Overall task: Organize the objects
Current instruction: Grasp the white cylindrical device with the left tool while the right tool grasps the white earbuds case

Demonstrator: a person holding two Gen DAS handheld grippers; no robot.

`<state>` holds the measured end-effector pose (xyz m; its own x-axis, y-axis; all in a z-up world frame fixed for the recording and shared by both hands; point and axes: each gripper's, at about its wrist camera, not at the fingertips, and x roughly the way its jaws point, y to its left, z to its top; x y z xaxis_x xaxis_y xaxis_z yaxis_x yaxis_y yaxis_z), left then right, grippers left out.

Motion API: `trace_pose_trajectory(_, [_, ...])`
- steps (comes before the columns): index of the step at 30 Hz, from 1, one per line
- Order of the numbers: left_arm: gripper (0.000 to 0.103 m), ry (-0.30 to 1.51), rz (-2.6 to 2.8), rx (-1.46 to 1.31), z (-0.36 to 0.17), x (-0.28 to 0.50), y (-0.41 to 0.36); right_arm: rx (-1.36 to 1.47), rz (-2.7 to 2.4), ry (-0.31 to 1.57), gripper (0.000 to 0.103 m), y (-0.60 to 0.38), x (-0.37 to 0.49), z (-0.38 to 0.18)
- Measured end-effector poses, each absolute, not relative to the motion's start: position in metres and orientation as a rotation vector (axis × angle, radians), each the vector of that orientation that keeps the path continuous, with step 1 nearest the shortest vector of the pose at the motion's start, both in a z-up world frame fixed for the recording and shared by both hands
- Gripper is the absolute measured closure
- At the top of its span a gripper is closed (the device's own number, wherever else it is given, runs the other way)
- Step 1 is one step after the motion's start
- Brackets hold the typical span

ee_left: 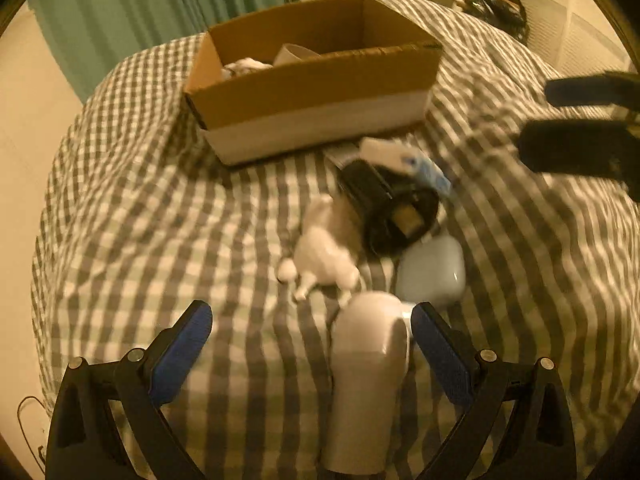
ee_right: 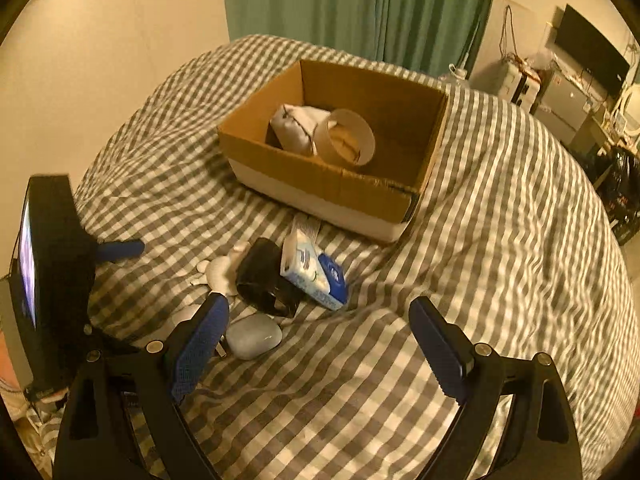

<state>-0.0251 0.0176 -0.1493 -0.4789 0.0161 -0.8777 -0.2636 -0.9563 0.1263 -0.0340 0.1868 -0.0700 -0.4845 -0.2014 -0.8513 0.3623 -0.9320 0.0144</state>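
Observation:
A cardboard box stands on the checked bed; it also shows in the right wrist view, holding a white bag and a tape roll. In front of it lies a pile: a white plush toy, a black holder, a tissue pack and a pale blue case. A grey hair-dryer-like object lies between my open left gripper's fingers, near the right one. My right gripper is open and empty, hovering right of the pale case.
The checked bedspread covers the whole bed. A green curtain hangs behind. Cluttered shelves and a monitor stand at the far right. The left gripper's body shows at the left of the right wrist view.

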Motion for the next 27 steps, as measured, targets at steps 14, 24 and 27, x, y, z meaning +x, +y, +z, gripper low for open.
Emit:
trace_pose_trajectory(14, [0.058, 0.283, 2.420, -1.481, -0.158, -0.006, 0.021, 1.423, -2.404, 0.256, 0.011, 0.178, -0.032, -0.097])
trace_pose_trajectory(24, [0.061, 0.109, 2.414, -1.445, -0.134, 0.005, -0.014, 1.473, -2.282, 0.355, 0.011, 0.149, -0.034, -0.139])
trace_pose_trajectory(27, [0.061, 0.107, 2.397, -1.469, -0.139, 0.008, -0.018, 1.494, -2.247, 0.426, 0.011, 0.138, -0.036, -0.155])
